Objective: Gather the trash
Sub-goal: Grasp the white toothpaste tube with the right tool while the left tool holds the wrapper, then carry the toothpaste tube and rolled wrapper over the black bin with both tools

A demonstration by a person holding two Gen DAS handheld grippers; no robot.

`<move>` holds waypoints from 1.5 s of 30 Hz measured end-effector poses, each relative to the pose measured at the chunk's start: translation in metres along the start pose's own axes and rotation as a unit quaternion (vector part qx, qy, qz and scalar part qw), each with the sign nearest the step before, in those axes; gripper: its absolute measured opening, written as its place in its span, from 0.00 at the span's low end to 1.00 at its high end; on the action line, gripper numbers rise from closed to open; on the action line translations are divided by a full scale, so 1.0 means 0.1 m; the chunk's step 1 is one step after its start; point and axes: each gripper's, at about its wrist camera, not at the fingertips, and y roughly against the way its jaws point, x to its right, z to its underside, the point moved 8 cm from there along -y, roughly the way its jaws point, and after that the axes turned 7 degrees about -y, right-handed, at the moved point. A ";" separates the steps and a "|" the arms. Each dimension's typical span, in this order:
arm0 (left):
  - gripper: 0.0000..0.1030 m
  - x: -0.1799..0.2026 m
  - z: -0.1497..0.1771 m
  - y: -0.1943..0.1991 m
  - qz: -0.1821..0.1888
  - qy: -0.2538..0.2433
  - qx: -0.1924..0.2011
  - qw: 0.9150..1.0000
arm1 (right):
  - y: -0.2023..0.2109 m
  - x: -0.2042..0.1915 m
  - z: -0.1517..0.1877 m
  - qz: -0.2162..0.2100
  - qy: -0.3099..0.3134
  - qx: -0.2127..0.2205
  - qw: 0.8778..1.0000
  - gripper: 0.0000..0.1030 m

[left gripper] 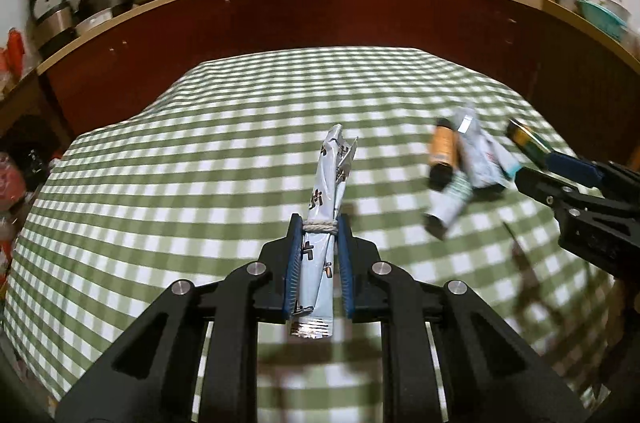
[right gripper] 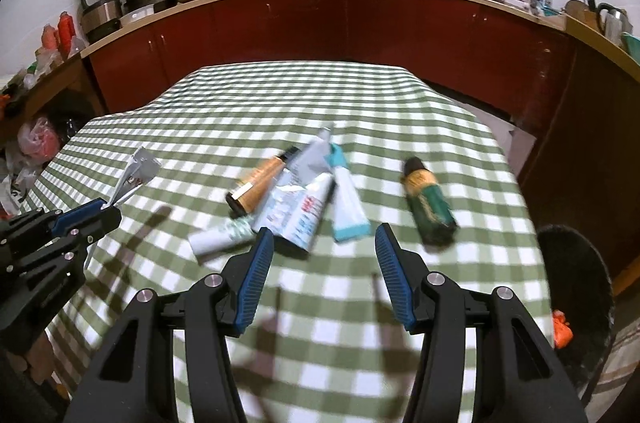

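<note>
Left gripper [left gripper: 319, 235] pinches a rolled wrapper [left gripper: 326, 199] and should grip firmly, while right gripper [right gripper: 325, 239], spread wide, should straddle the teal tube [right gripper: 349, 209].

Motion blur is smearing the heap of tubes and wrappers [right gripper: 296, 199] in both wrist views, so the print on them is proving unreadable. The green bottle [left gripper: 528, 139] is showing only partly in the left wrist view, behind the right gripper [left gripper: 536, 171], whose body the right edge is cutting off. The dark bin [right gripper: 576, 287] is running off the right wrist view's border.
</note>
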 end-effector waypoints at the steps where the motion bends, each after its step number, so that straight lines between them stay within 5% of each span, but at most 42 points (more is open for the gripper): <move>1: 0.17 -0.04 -0.01 -0.01 -0.005 0.002 0.000 1.000 | -0.05 -0.04 -0.03 0.000 0.004 -0.003 1.000 0.51; 11: 0.17 -0.18 -0.03 -0.20 -0.009 0.011 -0.008 1.000 | -0.40 -0.18 -0.01 0.007 0.003 -0.048 0.999 0.51; 24: 0.17 -0.27 0.00 -0.24 0.000 0.024 -0.009 1.000 | -0.36 -0.13 -0.05 0.019 0.001 -0.044 0.999 0.50; 35: 0.17 -0.25 0.01 -0.26 0.005 0.023 -0.011 1.000 | -0.40 -0.11 -0.06 0.012 0.005 -0.047 0.999 0.08; 45: 0.17 -0.22 0.00 -0.16 0.010 0.020 0.000 1.000 | -0.17 -0.10 -0.07 0.005 0.008 -0.020 1.000 0.06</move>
